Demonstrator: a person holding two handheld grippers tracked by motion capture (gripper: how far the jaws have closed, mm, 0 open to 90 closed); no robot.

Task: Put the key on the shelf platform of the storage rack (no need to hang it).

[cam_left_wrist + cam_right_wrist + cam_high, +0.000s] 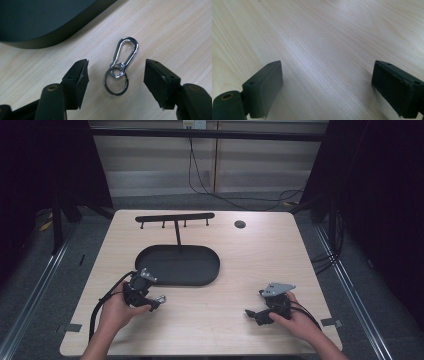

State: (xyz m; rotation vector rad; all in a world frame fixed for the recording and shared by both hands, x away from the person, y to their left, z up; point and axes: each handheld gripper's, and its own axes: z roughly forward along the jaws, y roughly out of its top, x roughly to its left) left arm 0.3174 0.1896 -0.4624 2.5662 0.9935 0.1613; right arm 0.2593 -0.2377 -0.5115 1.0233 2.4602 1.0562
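Left gripper: the left gripper (116, 82) hovers low over the table, at about 7 o'clock on the tabletop in the high view (159, 301). Its two black jaws are wide apart and hold nothing.

Key clip: the small shiny silver metal snap clip with a round key ring (121, 63) lies flat on the wood, right between those two jaws. It touches neither one. The clip end points toward 1 o'clock in the left gripper view and the ring sits at the 6 o'clock end. In the high view it shows as a tiny bright spot (160, 298).

How it will handle: it looks light, hard and stiff. Smooth metal like this is likely slippery. It is thin and lies flat, so it may slide or flip when pinched. The ring hangs loose on the clip and would probably swing.

Where to hold: I would pinch across the long body of the clip, where both sides are straight. The ring is rounder and would likely roll out.

Tray: the big black oval tray (150, 257) sits just beyond the clip, at about 11 o'clock from it. Its rim is near, so a hard push could knock the clip against it.

Rack: the black bar with small hooks on a thin post (175, 217) stands at the far side of the tray, toward 12 o'clock.

Table: the light wooden table (240, 255) is bare around the clip.

Right gripper: the right gripper (256, 314) rests low at about 5 o'clock, well apart from the clip. Its jaws are spread wide over bare wood (327, 82), and it is not in the way.
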